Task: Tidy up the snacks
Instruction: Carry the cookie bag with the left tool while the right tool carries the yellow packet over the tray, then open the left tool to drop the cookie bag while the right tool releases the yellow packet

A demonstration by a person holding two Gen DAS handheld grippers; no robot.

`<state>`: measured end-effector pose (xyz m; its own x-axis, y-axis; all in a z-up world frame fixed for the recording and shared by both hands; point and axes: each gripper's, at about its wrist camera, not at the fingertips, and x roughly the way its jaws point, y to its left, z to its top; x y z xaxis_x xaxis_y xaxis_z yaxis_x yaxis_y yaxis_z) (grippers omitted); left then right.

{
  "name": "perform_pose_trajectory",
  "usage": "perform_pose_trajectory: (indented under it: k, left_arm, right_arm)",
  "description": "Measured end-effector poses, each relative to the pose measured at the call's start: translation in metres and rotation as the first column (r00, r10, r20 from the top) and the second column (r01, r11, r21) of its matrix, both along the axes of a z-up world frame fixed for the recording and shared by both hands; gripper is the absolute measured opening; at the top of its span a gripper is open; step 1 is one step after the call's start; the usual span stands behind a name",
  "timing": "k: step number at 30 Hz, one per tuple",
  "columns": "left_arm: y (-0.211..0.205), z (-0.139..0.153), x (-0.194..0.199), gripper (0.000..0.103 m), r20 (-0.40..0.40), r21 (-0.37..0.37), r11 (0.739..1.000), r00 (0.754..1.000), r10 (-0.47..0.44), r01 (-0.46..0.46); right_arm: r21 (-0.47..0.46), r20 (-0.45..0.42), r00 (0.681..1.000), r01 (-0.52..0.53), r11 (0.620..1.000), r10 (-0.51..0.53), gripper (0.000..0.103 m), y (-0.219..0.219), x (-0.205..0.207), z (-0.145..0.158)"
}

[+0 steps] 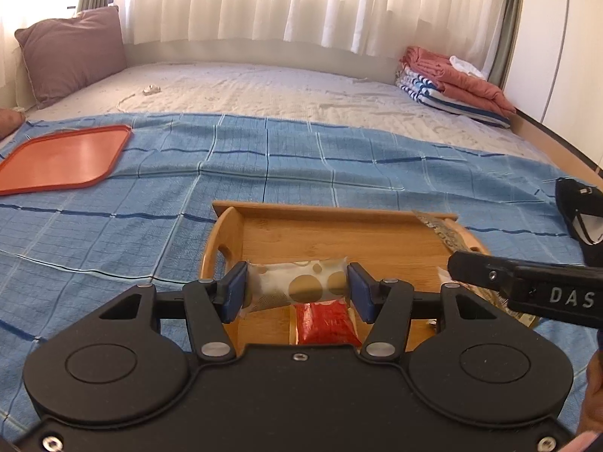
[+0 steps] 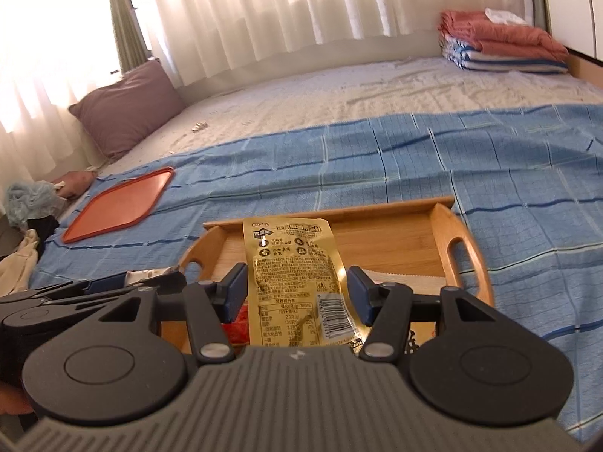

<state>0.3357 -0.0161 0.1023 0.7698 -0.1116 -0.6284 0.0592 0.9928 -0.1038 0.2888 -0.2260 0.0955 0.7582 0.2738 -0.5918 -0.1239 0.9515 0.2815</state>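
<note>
holding a spotted packet (image 1: 301,282) crosswise in the left gripper (image 1: 297,290), a gold pouch (image 2: 297,278) lengthwise in the right gripper (image 2: 297,290), both partly open, hovering over the wooden tray (image 1: 339,233).

A white brown-dotted snack packet (image 1: 297,282) and a gold pouch (image 2: 297,282) hang over the wooden tray (image 1: 339,233), where a red packet (image 1: 326,322) lies.
</note>
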Motion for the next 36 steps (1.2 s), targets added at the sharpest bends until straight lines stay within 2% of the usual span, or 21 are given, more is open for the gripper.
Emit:
perform_pose_trajectory:
  k: [7,13,22,32,36]
  left_arm:
    - [-0.001,-0.031,0.033,0.055,-0.035,-0.034,0.999,0.999,-0.02,0.019]
    - [-0.001,-0.053,0.054,0.055,-0.074,-0.035,0.999,0.997,-0.013,0.01]
    - [-0.001,-0.07,0.077,0.055,-0.088,-0.051,0.999,0.996,-0.004,0.0]
    - [-0.003,-0.076,0.085,0.056,-0.094,-0.03,1.0,0.996,0.002,-0.005]
    - [-0.002,-0.076,0.085,0.061,-0.095,-0.02,1.0,0.995,0.015,-0.017]
  right_arm:
    - [0.009,-0.058,0.998,0.025,1.0,-0.024,0.06,0.004,0.03,-0.04]
    - [-0.001,-0.08,0.996,0.031,1.0,-0.031,0.06,0.007,0.044,-0.061]
    - [-0.034,-0.074,0.997,0.032,0.999,-0.034,0.06,0.012,0.056,-0.076]
    - [-0.075,-0.057,0.998,0.014,0.997,-0.018,0.061,0.019,0.063,-0.084]
    - [-0.088,-0.05,0.999,0.002,0.996,-0.006,0.067,0.021,0.062,-0.085]
